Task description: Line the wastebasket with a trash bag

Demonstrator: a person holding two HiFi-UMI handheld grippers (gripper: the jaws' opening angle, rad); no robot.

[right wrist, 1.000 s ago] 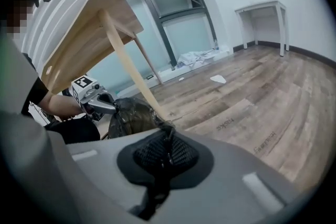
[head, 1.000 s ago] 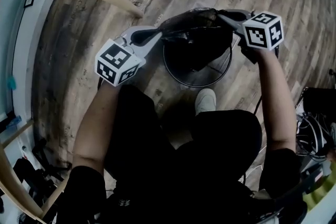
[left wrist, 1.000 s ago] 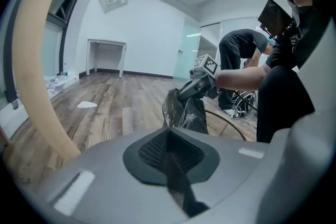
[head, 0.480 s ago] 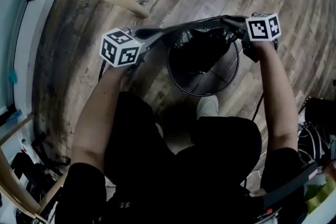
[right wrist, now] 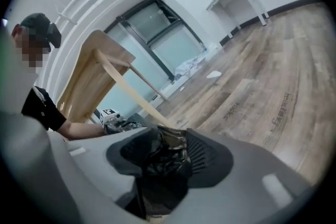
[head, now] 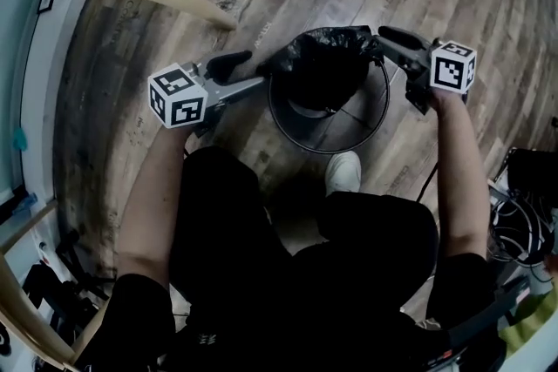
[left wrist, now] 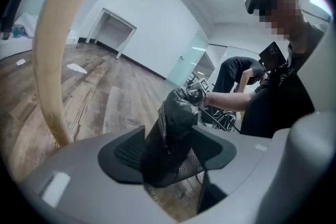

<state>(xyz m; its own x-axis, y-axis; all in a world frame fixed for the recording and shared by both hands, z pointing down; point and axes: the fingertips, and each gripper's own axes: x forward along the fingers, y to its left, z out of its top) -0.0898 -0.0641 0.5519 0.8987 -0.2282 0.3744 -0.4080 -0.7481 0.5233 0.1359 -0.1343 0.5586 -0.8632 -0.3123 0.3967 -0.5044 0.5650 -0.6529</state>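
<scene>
Partly done: the trash bag (head: 324, 70) is hung inside the wastebasket (head: 353, 125), not yet cuffed.
The wastebasket's near rim is left bare; the bag is bunched across its far half. At its left and right, the left gripper (head: 257, 70) and right gripper (head: 385, 43) have just been opened, film lying loose between parted jaws. Spreading and cuffing are judged outstanding.
</scene>
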